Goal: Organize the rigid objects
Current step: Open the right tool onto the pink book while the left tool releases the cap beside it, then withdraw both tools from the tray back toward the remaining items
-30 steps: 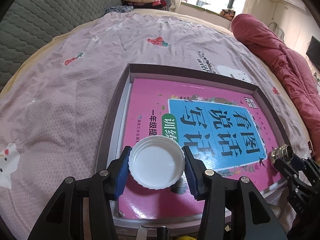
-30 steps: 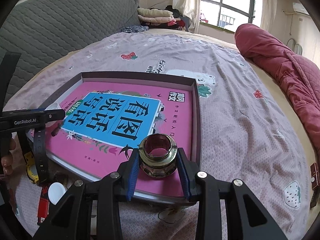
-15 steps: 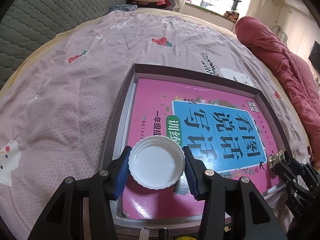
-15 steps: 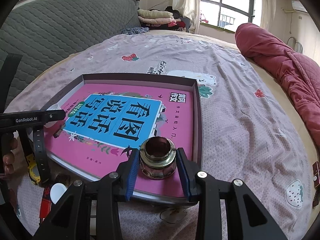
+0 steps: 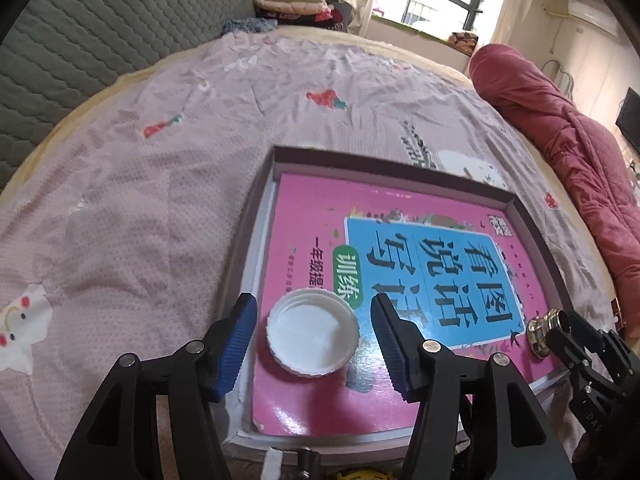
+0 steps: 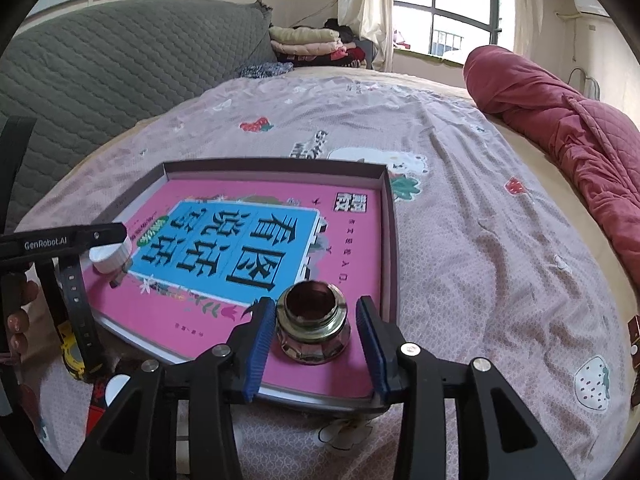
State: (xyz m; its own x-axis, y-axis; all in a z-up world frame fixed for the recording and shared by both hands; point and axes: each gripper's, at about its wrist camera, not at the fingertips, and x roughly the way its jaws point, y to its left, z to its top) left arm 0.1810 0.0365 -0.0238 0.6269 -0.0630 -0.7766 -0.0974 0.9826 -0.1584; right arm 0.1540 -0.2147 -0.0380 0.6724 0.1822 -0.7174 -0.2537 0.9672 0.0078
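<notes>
A white plastic lid (image 5: 313, 332) lies open side up on a pink book (image 5: 400, 280) inside a shallow brown box (image 5: 256, 216). My left gripper (image 5: 314, 340) is open, its blue pads apart on either side of the lid. A small glass jar (image 6: 313, 328) stands on the book's near right corner. My right gripper (image 6: 316, 344) is open around the jar, pads clear of it. The lid also shows in the right wrist view (image 6: 110, 256), and the jar in the left wrist view (image 5: 541, 334).
The box sits on a pink patterned bedsheet (image 5: 140, 200). A rolled red quilt (image 6: 560, 128) lies along the right side. A grey headboard (image 6: 120, 64) and folded clothes (image 6: 308, 40) are at the back. A yellow tape measure (image 6: 72, 354) and small items lie near the box's front edge.
Both grippers have opened and let go: the lid and the jar now rest on the book. Both grippers lowered toward the book beforehand.
</notes>
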